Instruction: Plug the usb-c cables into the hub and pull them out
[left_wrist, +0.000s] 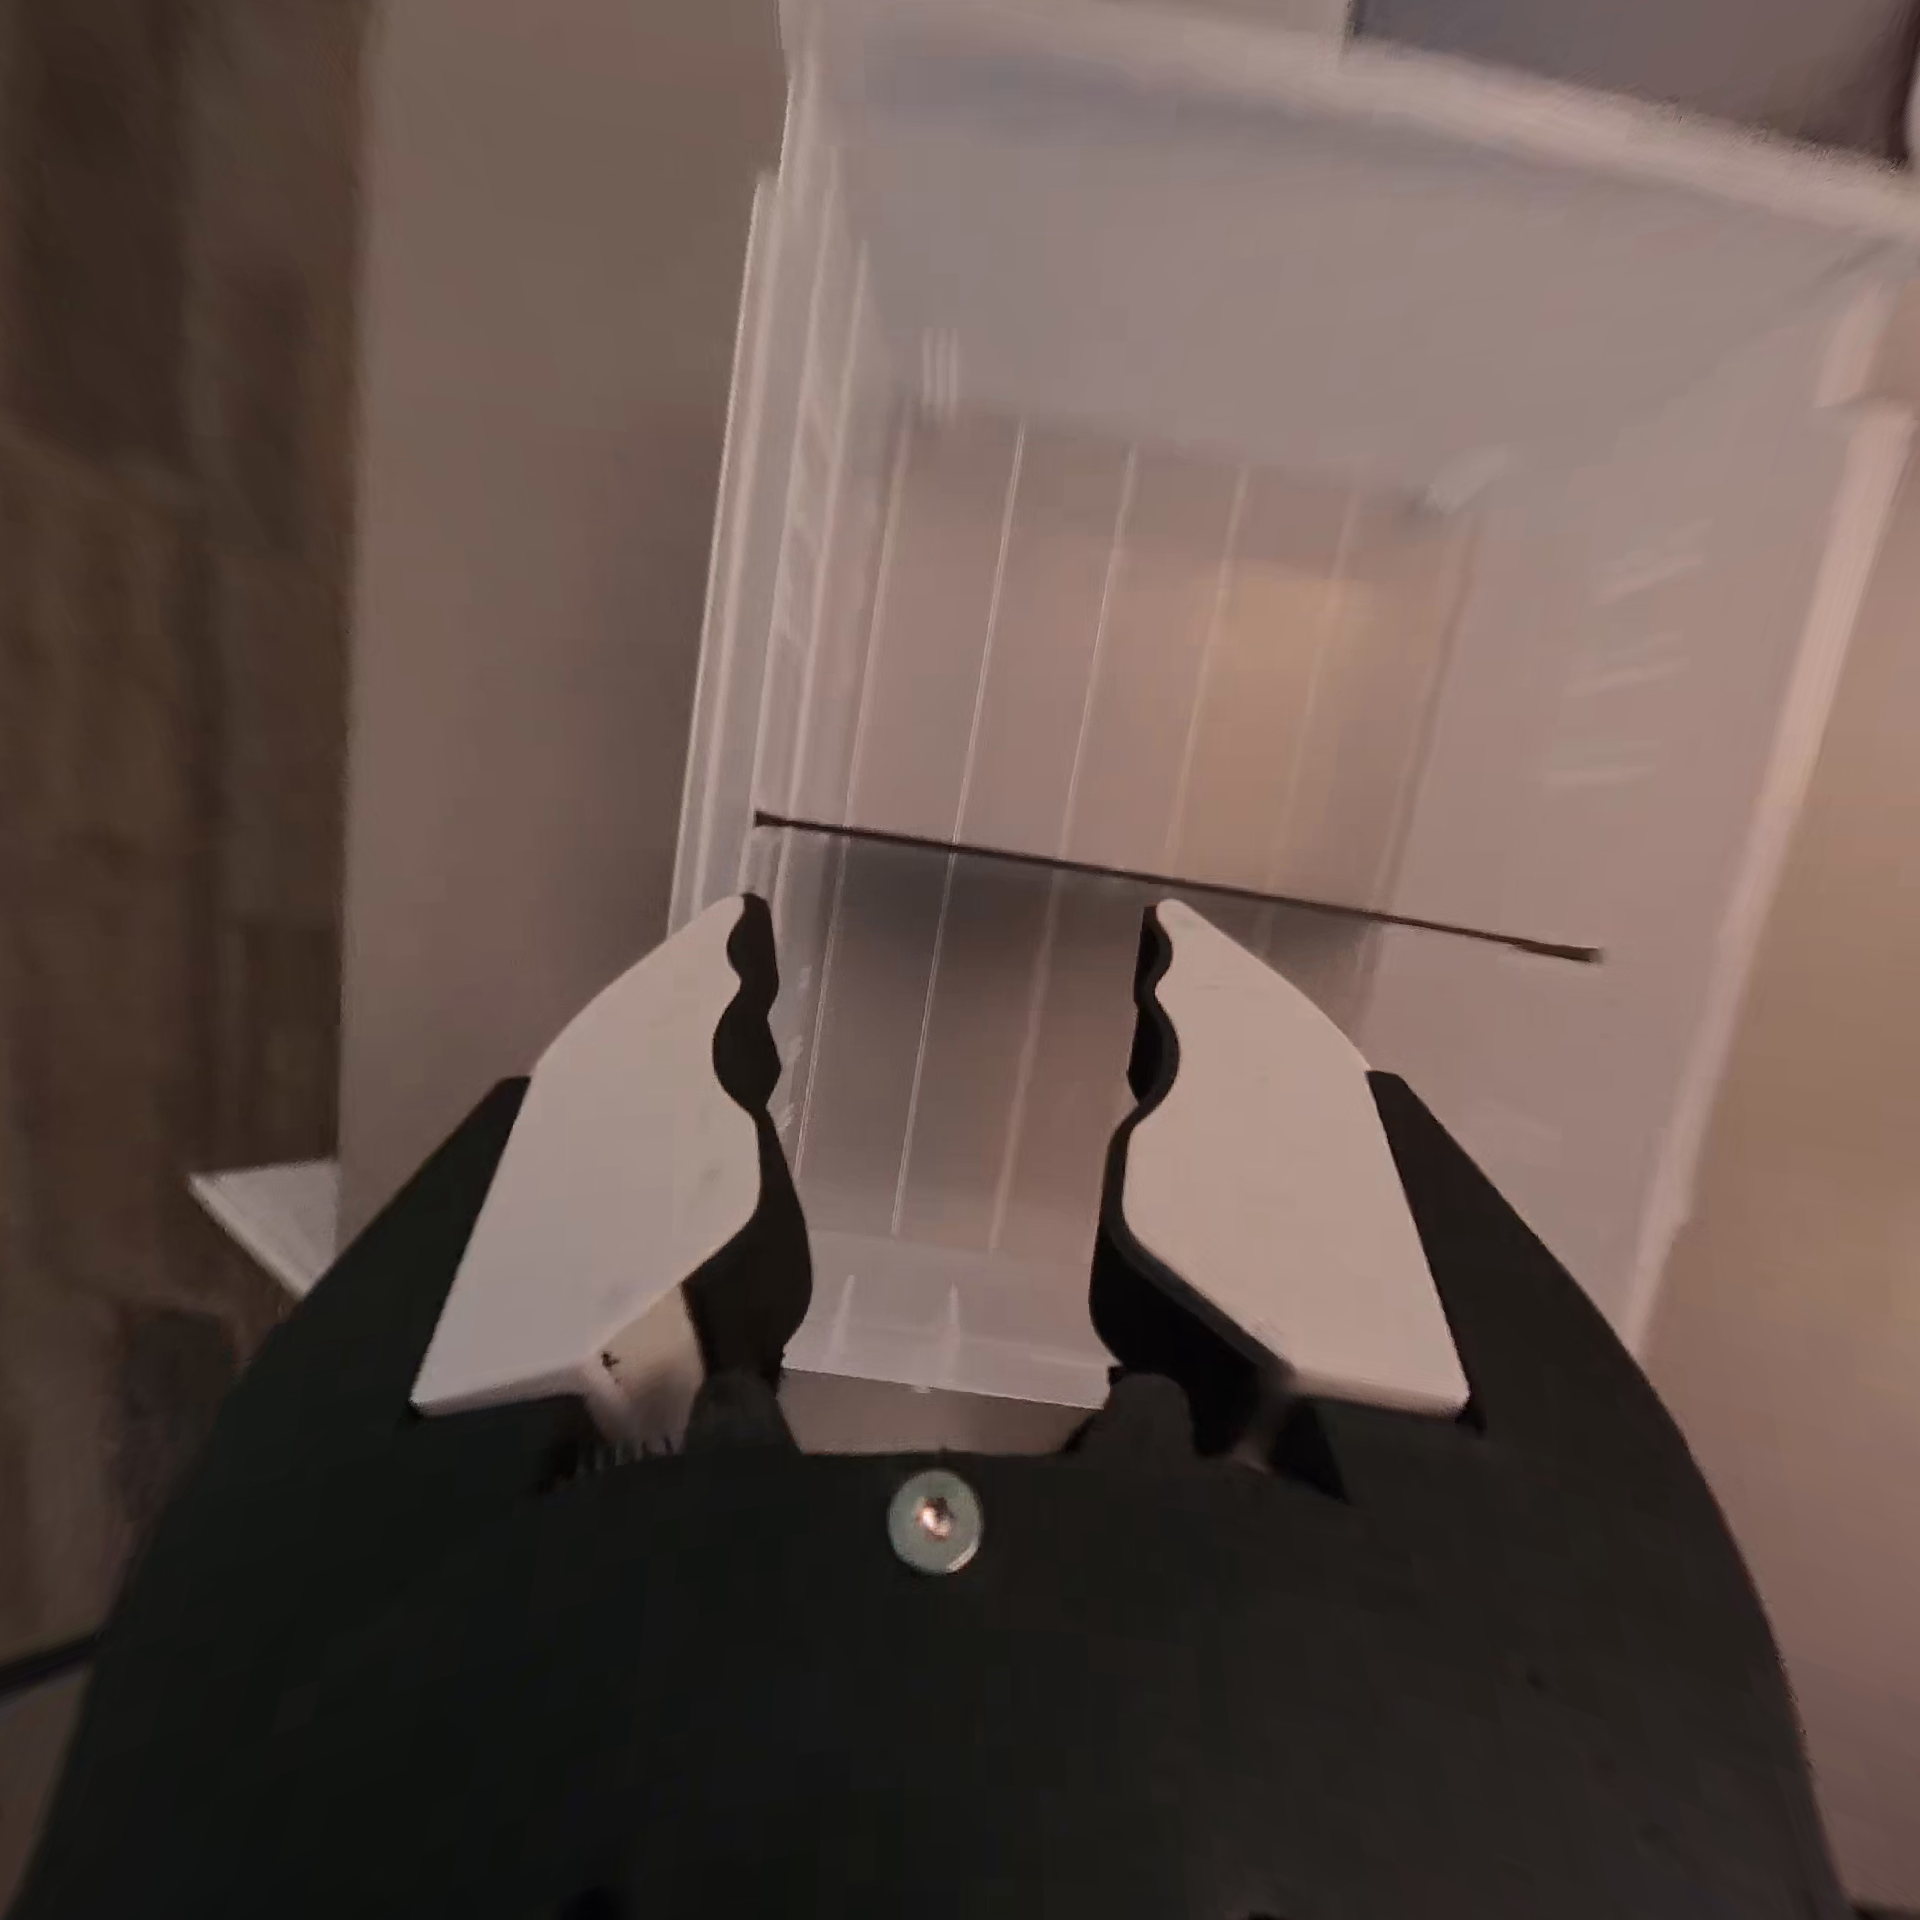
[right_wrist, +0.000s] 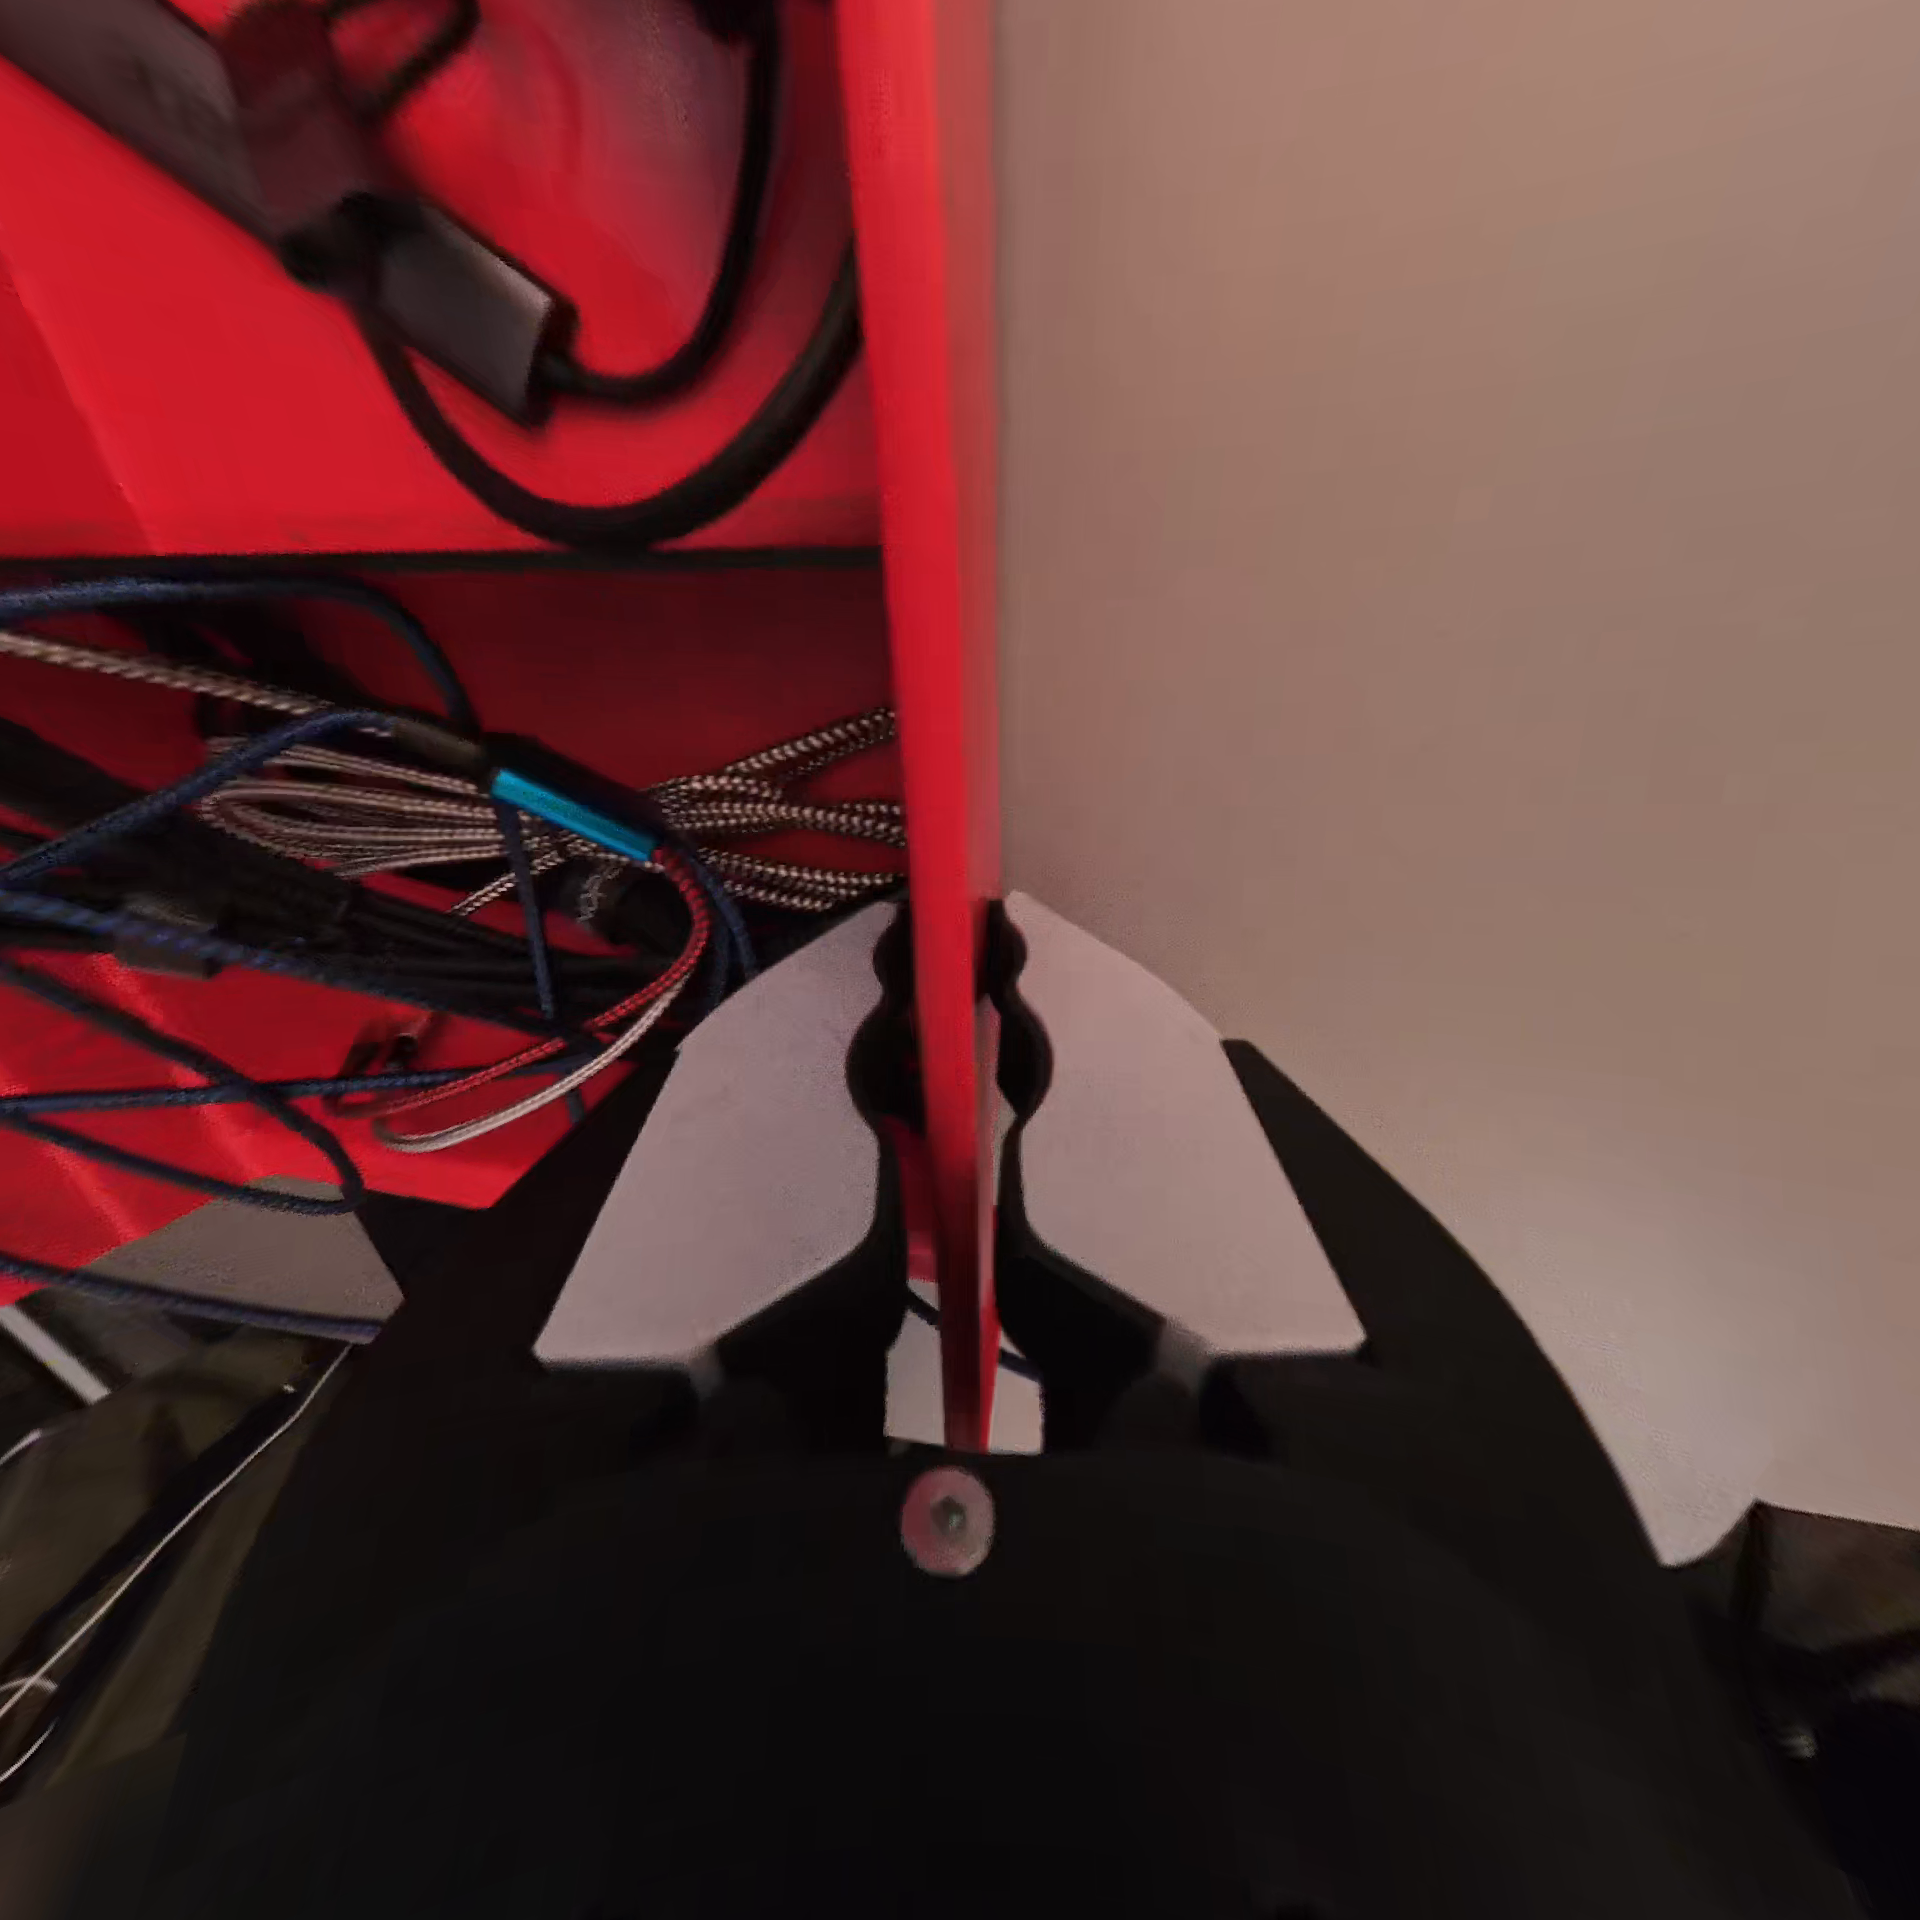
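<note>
A: So, the right gripper — what does it hold?

B: Its jaws are clamped on the upright side wall of a red box; the wall runs straight up between the two fingers, and the black pads press it from both sides

A: And the cables?

B: Inside the box, left of that wall; a divider splits it into two compartments; the nearer one holds a tangle of braided cables, grey, dark blue and red-and-black, with one bright blue connector sleeve lying on top; the farther compartment holds a grey hub with a black cable looping from its end; whether any loose cable is plugged into it, I cannot tell, the view is blurred there

A: The left gripper?

B: Spread wide with nothing between the fingers; it hangs in front of a translucent plastic bin that stands against a pale wall; a thin dark line crosses the bin just beyond the fingertips; what that line is, I cannot say; to the far left hangs a brownish curtain

A: Does either view show the other gripper?

B: Neither does; right of the red wall there is only a plain beige surface
</note>
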